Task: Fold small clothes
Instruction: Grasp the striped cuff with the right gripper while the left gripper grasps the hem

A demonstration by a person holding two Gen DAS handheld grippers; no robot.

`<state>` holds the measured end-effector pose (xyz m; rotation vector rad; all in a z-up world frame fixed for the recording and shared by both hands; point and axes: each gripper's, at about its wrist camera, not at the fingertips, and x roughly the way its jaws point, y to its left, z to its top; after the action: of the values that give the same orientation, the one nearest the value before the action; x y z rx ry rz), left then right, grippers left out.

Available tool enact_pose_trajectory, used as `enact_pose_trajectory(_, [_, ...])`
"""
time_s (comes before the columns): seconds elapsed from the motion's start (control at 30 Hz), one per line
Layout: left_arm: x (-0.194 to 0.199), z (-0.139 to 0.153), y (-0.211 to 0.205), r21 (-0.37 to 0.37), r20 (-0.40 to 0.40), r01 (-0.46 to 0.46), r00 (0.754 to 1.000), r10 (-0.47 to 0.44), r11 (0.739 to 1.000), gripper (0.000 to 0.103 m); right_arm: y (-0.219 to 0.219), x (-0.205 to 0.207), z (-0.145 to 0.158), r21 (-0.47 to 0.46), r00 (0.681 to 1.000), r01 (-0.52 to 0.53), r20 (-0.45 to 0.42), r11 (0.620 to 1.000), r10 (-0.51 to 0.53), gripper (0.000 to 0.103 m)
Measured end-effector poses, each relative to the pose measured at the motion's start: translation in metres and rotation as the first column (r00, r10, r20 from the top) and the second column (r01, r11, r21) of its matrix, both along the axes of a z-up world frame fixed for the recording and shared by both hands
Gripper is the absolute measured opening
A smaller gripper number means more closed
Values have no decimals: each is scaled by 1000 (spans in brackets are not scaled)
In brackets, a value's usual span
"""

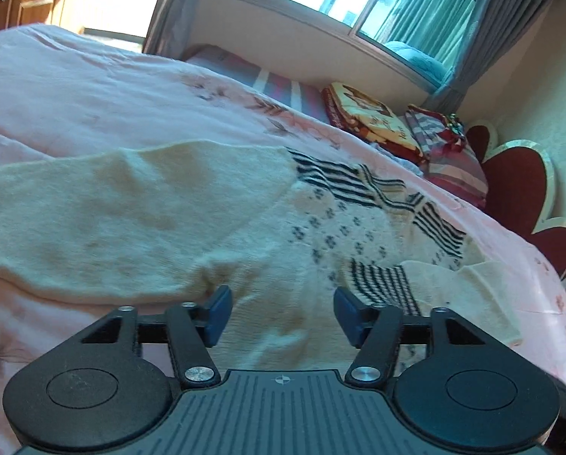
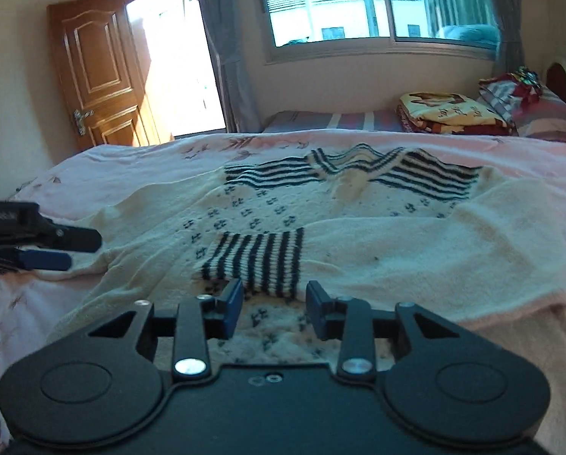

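- I am holding the right gripper point(image 2: 273, 309) low over the near hem of the cream sweater point(image 2: 359, 261), jaws spread and pinching nothing; a careless close here could be catching only the striped cuff point(image 2: 256, 259) lying just ahead, dragging the folded sleeve back out.
- I am keeping the left gripper point(image 1: 282, 314) beside the garment's left sleeve point(image 1: 93, 220), fingers apart and empty; a shallow bite risks slipping off the fuzzy knit.
- The sweater is lying flat on the pink bedspread point(image 2: 139, 159); grabbing too deep could be lifting that cover too.
- Folded blankets point(image 2: 446, 113) are sitting well beyond, by the window point(image 2: 381, 0).
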<state>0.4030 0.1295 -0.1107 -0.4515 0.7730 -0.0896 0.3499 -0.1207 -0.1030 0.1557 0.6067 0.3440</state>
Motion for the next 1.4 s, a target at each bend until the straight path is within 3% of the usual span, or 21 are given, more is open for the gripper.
enact_pose_trajectory(0.1, [21,-17,-22,-130,-60,40,997,-48,991,58,-34,-8,2,93,995,98,-26,991,-96,37])
enact_pose_trajectory(0.2, [36,-26,-42,-161,-76,68,994,-81,985,58,-66,-15,3,194,984,177,-57,965,-169,37])
enact_pose_trajectory(0.27, [47,-27,-55,-136,-71,90,992,-100,987,58,-90,-16,0,278,971,238,-89,931,-222,38])
enact_pose_trajectory(0.33, [58,-26,-65,-122,-62,112,991,-120,986,54,-116,-18,-7,375,949,315,-134,872,-285,39])
enact_pose_trajectory(0.37, [63,-26,-68,-109,-59,123,990,-129,987,41,-128,-19,-11,416,938,347,-155,841,-311,39])
enact_pose_trajectory(0.4, [67,-26,-71,-90,-68,123,989,-130,988,3,-143,-19,-16,464,921,389,-184,796,-343,39])
enact_pose_trajectory(0.47, [73,-26,-68,-113,-64,129,988,-137,985,4,-165,-17,-28,542,895,446,-242,712,-375,40])
enact_pose_trajectory(0.6, [71,-17,-62,-78,-22,126,992,-128,989,4,-193,-4,-52,679,869,491,-336,545,-364,40])
enact_pose_trajectory(0.7, [71,-15,-52,-85,-14,98,995,-99,992,4,-201,9,-68,701,843,534,-396,472,-364,36])
enact_pose_trajectory(0.73, [69,-14,-49,-89,-10,89,996,-91,992,4,-200,11,-69,698,841,536,-396,475,-367,30])
enact_pose_trajectory(0.77, [68,-12,-46,-88,-2,81,997,-82,993,4,-198,13,-67,679,840,539,-391,498,-376,14])
enact_pose_trajectory(0.8, [67,-10,-43,-86,6,78,997,-78,993,4,-194,14,-62,658,846,531,-373,534,-382,8])
enact_pose_trajectory(0.9, [68,-13,-43,-43,0,86,996,-86,995,4,-187,15,-52,596,865,500,-317,628,-389,8])
enact_pose_trajectory(0.97, [70,-25,-45,-15,-44,81,996,-81,997,4,-183,17,-56,530,853,521,-339,669,-396,7])
enact_pose_trajectory(1.03, [68,-30,-44,-21,-40,75,996,-75,997,4,-185,15,-58,540,855,519,-335,663,-396,7])
enact_pose_trajectory(1.17, [65,-23,-49,10,5,92,996,-92,996,4,-183,11,-47,517,866,500,-287,694,-410,7])
enact_pose_trajectory(1.27, [71,-27,-53,45,-37,106,994,-104,993,4,-185,14,-51,503,861,508,-304,699,-407,7])
enact_pose_trajectory(1.4, [69,-24,-59,95,-35,120,992,-118,988,4,-185,12,-50,507,861,509,-311,695,-404,7])
